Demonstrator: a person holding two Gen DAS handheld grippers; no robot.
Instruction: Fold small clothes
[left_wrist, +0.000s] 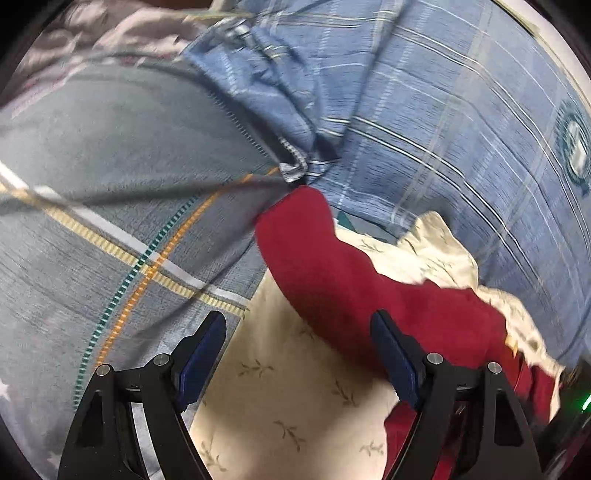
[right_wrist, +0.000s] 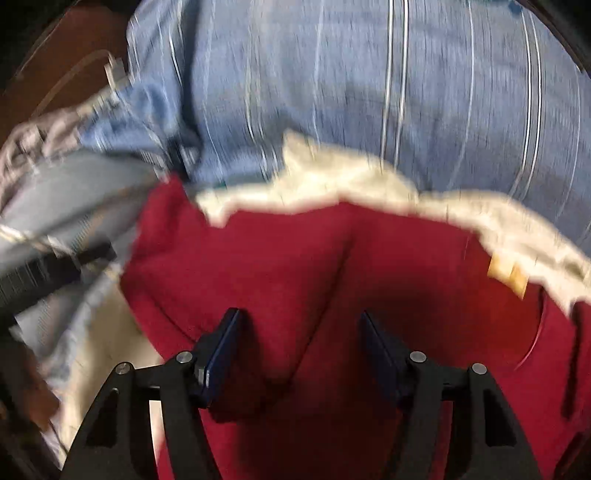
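The red cloth lies on a cream cloth spread over blue plaid bedding. The left tool hovers released over the cream cloth at the red edge. The right tool stands parted over a red ridge, apparently not pinching it; blur hides contact.

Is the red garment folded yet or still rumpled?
Still rumpled: the red garment shows creases and an uneven edge over the cream cloth.

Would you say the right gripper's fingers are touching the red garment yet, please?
Cannot tell. In the right wrist view the right gripper hangs open over the red garment, but blur hides whether its fingers actually meet the cloth.
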